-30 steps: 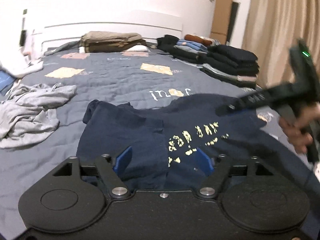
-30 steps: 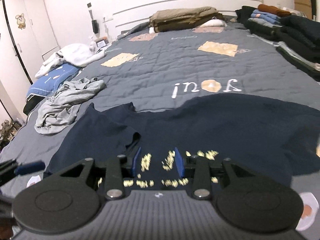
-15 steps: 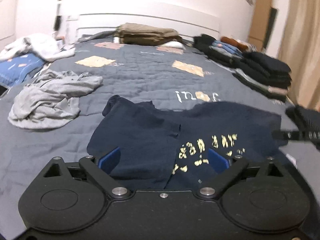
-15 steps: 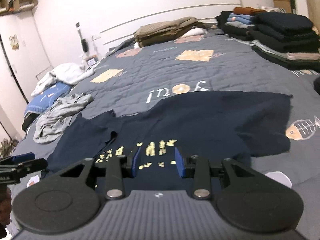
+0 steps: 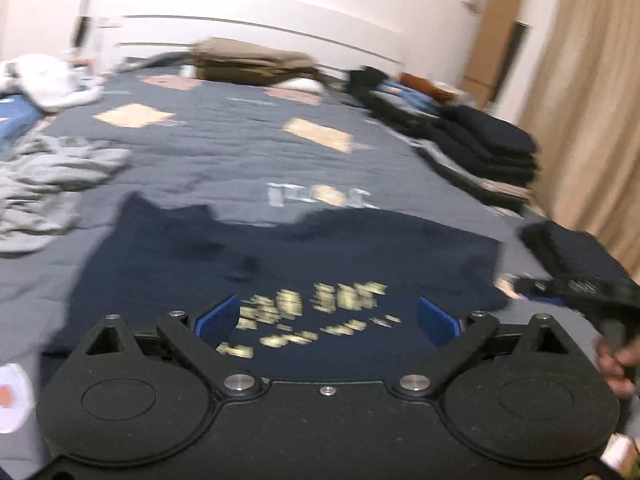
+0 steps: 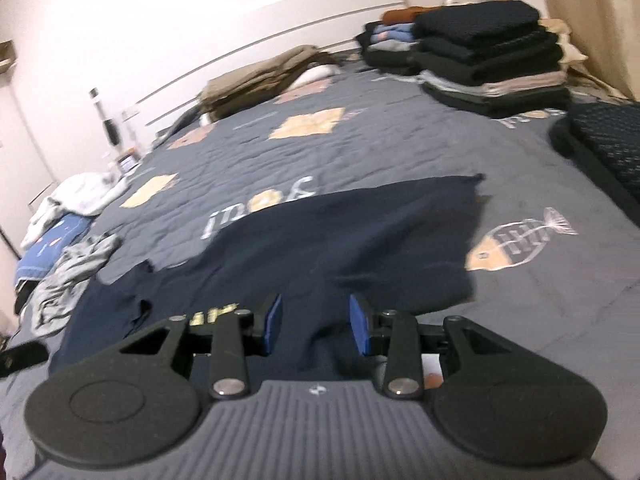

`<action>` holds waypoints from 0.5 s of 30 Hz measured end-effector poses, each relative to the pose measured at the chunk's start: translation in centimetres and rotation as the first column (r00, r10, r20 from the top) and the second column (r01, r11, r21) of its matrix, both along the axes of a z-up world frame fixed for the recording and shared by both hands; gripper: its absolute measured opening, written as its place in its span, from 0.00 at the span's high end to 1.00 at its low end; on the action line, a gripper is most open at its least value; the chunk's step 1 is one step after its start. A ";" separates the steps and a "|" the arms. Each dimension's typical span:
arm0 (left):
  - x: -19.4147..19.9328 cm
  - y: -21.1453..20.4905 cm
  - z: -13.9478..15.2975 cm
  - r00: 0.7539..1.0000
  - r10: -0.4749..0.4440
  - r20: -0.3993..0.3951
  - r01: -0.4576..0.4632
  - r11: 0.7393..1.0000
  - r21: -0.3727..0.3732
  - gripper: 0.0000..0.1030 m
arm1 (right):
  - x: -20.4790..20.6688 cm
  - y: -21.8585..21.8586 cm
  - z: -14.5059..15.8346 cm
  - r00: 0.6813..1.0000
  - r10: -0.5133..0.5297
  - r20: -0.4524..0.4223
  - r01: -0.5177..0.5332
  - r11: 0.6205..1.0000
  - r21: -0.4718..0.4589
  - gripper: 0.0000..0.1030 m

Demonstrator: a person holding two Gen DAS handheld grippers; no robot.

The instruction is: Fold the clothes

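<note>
Navy T-shirt [image 5: 280, 248] spread near bed's [image 6: 400, 152] foot edge. Left tongs [image 5: 328, 316] wide, released; right tongs [image 6: 314, 324] part-open, empty. Risk: shallow pinch takes one layer, fold skews.

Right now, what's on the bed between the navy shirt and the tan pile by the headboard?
Only bare quilt with its printed patches; no clothing lies between the navy shirt and the tan pile. The right wrist view shows it best.

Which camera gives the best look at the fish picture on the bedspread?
The right wrist view: the fish picture shows whole and fairly sharp on the bedspread, just right of the navy shirt. In the left wrist view it is at most a blurred patch beyond the shirt's corner.
</note>
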State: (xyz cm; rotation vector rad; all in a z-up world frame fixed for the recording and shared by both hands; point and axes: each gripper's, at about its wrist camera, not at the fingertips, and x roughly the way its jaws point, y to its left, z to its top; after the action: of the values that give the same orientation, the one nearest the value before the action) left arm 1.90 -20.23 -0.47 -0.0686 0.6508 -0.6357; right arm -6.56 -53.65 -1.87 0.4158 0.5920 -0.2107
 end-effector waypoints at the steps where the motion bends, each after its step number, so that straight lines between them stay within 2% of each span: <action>1: -0.3 -0.5 -0.2 0.999 -0.032 -0.003 0.032 0.999 -0.008 0.07 | -0.2 -0.5 -0.1 1.000 -0.014 -0.003 0.014 1.000 0.000 0.65; 6: -1.4 -2.7 -0.1 0.990 -0.144 0.003 0.144 0.988 -0.060 0.08 | -0.5 -2.6 -1.1 0.998 -0.059 -0.034 0.060 0.998 0.008 0.65; 10: -2.1 -3.7 -0.2 0.985 -0.174 0.001 0.173 0.980 -0.096 0.07 | -0.9 -5.4 -2.6 0.995 -0.099 -0.020 0.101 0.979 0.175 0.65; 13: -2.3 -4.0 -0.6 0.984 -0.180 0.002 0.179 0.980 -0.089 0.07 | -1.0 -7.1 -4.1 0.989 -0.145 -0.015 0.142 0.935 0.325 0.65; 15: -2.4 -4.1 -0.9 0.982 -0.186 0.002 0.186 0.980 -0.075 0.07 | -0.6 -7.8 -4.9 0.984 -0.176 -0.011 0.166 0.906 0.390 0.65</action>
State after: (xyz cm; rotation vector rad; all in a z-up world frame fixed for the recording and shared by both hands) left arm -0.52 -24.31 -1.37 -0.0799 0.6426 -0.8411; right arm -7.18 -61.42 -6.77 0.8585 0.5733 -0.2560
